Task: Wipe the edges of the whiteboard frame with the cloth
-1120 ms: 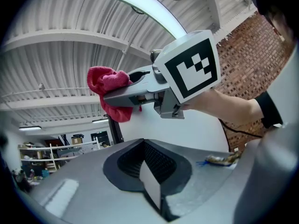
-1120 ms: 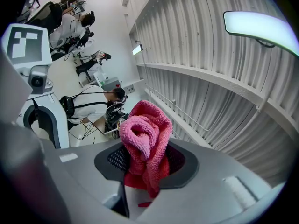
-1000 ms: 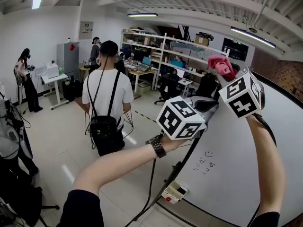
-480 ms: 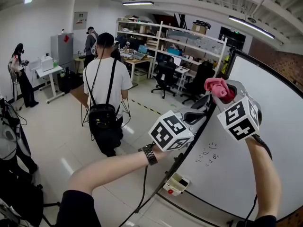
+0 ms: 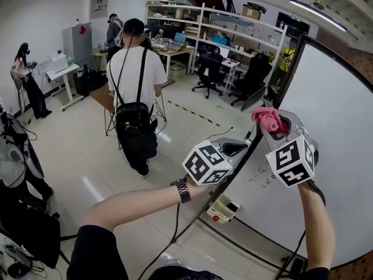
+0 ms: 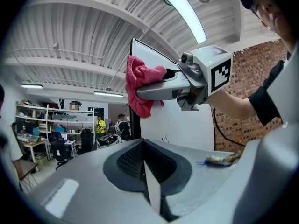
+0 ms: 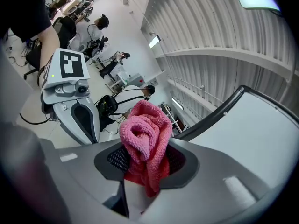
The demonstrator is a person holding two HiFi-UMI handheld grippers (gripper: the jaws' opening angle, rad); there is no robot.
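A large whiteboard (image 5: 332, 150) stands at the right, its black frame (image 5: 250, 150) running down the left side. My right gripper (image 5: 275, 125) is shut on a bunched pink cloth (image 5: 267, 119), which it holds close against that frame edge. From the right gripper view the cloth (image 7: 145, 136) bulges out of the jaws beside the frame (image 7: 216, 113). My left gripper (image 5: 234, 149) sits just left of the frame, below the cloth, shut with nothing in it. The left gripper view looks up at the cloth (image 6: 140, 84) and the frame (image 6: 135, 111).
A person with a black backpack (image 5: 135, 92) stands on the floor to the left, back turned. A small white device (image 5: 223, 209) and cables lie at the board's foot. Desks, office chairs (image 5: 210, 74) and shelves fill the far room; another person (image 5: 26, 80) stands far left.
Both grippers have come down along the board's left frame edge, the pink cloth with the right one. The standing person has shifted slightly.
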